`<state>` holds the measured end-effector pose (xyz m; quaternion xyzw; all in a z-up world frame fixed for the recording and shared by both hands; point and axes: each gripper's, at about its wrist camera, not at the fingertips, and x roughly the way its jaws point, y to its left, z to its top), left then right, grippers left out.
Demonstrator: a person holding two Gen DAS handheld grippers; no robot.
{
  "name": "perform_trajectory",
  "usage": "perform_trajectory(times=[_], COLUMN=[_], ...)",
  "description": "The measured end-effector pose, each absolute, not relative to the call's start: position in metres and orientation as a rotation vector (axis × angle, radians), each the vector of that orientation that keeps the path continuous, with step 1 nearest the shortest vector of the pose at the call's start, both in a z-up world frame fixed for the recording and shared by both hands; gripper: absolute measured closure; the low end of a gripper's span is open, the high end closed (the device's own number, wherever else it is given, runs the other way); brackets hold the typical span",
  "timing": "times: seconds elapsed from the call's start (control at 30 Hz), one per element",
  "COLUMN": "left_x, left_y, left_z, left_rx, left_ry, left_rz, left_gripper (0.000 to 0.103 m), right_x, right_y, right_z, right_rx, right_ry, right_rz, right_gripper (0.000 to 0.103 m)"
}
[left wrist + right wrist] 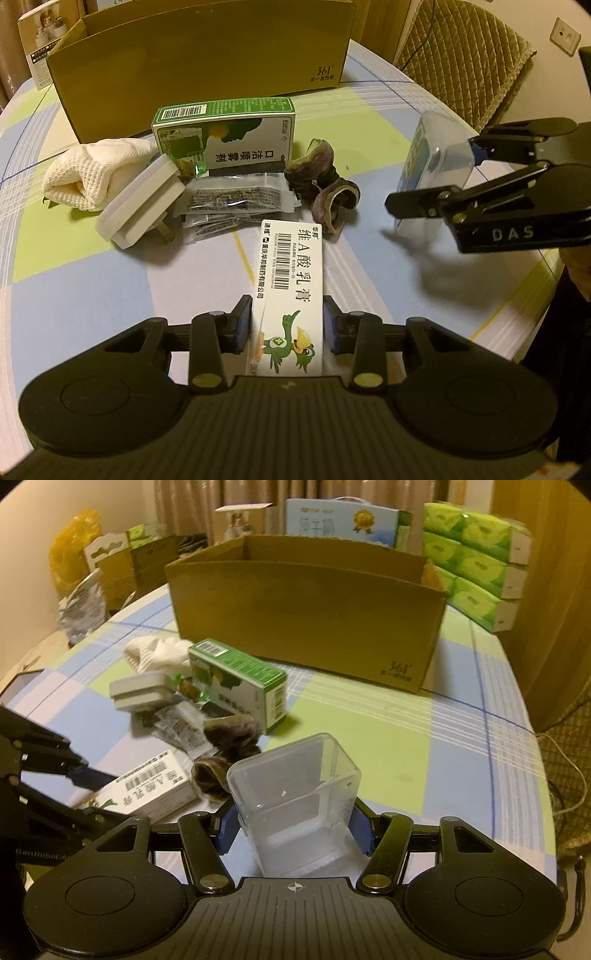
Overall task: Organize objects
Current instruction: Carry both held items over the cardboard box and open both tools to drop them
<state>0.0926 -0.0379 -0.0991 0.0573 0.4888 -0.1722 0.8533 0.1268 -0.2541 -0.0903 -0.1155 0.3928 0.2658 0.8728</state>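
The left gripper (287, 325), at the bottom centre of its own view, is clenched on a long white cardboard carton printed with a barcode and a green cartoon bird (291, 291), its blue pads pressing both long sides. The right gripper (295, 825), low in its own frame, grasps a clear, square, empty plastic container (295, 797) by its lower walls.

Across the upper middle of both views stands an open brown cardboard box (207, 66) on a round table with a blue, green and white checked cloth (85, 280). In front of it lie a rolled white knitted cloth (88, 173), a green-and-white carton (225, 134), a white block-shaped plug adapter (142, 201), clear printed sachets (231, 203) and dark, curled dried peel pieces (325, 184).
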Motion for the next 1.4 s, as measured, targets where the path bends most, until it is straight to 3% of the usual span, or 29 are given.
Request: perform_trajectory(times=[0.5,0.97,1.4], left_x=[0.093,0.183,0.290], left_y=[-0.030,0.001,0.009], left_z=[-0.043,0.060,0.067], left_rx=[0.082,0.141,0.149], left_ry=[0.933,0.760,0.750], left_rz=[-0.336,-0.260,-0.213], left_gripper=[0.070,0.070,0.070], right_x=[0.142,0.242,0.346], right_y=[-0.252,-0.201,-0.188], right_z=[-0.030,0.062,0.039], right_rx=[-0.147,-0.164,-0.119], right_ry=[0.760,0.650,0.776], right_rz=[0.547,0.545,0.462], right_gripper=[0.045,0.045,0.045])
